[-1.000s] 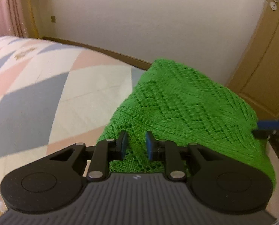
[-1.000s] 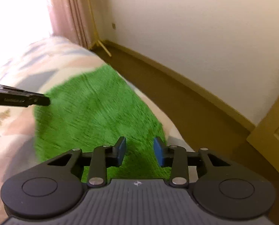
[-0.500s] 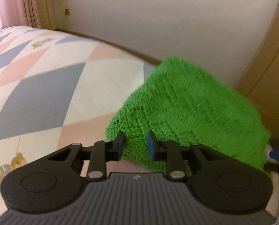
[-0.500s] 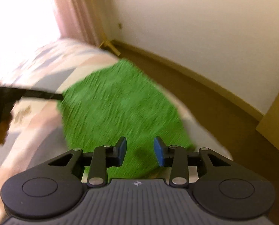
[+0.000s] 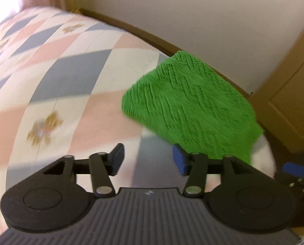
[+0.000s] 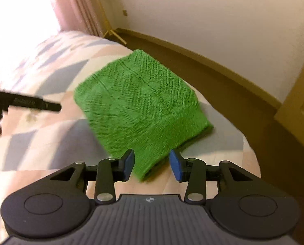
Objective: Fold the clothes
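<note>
Left-wrist view: our left tongs (image 5: pixel 146 160) hang over the bed's quilt of pink, grey and cream diamonds (image 5: pixel 56 77), jaws opening with only quilt between them. Beyond and to the right, the bright green knitted garment with a lacy zigzag pattern (image 5: pixel 189 106) lies folded into a compact block near the bed's corner, apart from the pads. The right tongs (image 5: pixel 296 168) edge into the lower right of the frame.

Right-wrist view: our right tongs (image 6: pixel 152 164) stand just above the garment's (image 6: pixel 139 106) near corner, jaws opening, the pads not pressing on the knit that shows between them. The left tongs (image 6: pixel 49 106) reach in from the left, short of the cloth. We judge the fold finished and the release under way; to do it well, we should draw both tongs straight clear so no pad snags the open knit or drags a layer out. The block looks thick, soft and squared, edges stacked.
</note>
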Motion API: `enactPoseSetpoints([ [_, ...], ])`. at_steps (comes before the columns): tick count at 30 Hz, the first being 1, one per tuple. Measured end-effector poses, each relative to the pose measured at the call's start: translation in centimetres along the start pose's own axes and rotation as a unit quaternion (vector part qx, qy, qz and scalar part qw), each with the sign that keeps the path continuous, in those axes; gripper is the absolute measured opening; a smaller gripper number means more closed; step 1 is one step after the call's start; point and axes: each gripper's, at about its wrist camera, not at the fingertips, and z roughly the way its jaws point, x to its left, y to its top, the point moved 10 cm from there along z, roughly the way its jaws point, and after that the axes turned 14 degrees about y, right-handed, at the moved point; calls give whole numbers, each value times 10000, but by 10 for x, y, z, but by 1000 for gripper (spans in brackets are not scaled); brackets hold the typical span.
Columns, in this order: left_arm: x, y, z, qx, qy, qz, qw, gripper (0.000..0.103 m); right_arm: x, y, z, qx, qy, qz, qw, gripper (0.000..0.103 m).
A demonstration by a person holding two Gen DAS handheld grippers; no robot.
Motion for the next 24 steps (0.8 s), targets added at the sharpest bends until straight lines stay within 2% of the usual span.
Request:
enactPoseSetpoints([
  [2,4,-13,-29,135,16,-171,9998,65,10,-4,-19,-40,29,183,9998,51],
  [4,6,-23,-59,179,51,-186,9997,67,24,-7,-35,-76,73,373,9992,54],
  [7,10,-30,-100,204,75,-212,9995,74,45,-6,-63,-166,164,582,9980,65],
  [10,14,-30,-138,31,157,-156,9998,81,67,-1,-94,-304,201,540,9979,76],
  [11,16,-30,-148,-34,215,-148,9997,83,72,1,-101,-332,190,531,9979,82],
  [16,23,-27,-190,-293,461,-162,9984,89,97,8,-137,-502,164,388,9978,91],
  [18,25,-26,-202,-401,609,-125,9973,97,104,8,-148,-502,130,343,9981,92],
  [24,27,-24,-218,-568,1131,124,9919,102,110,-1,-163,-431,-20,311,9986,97],
])
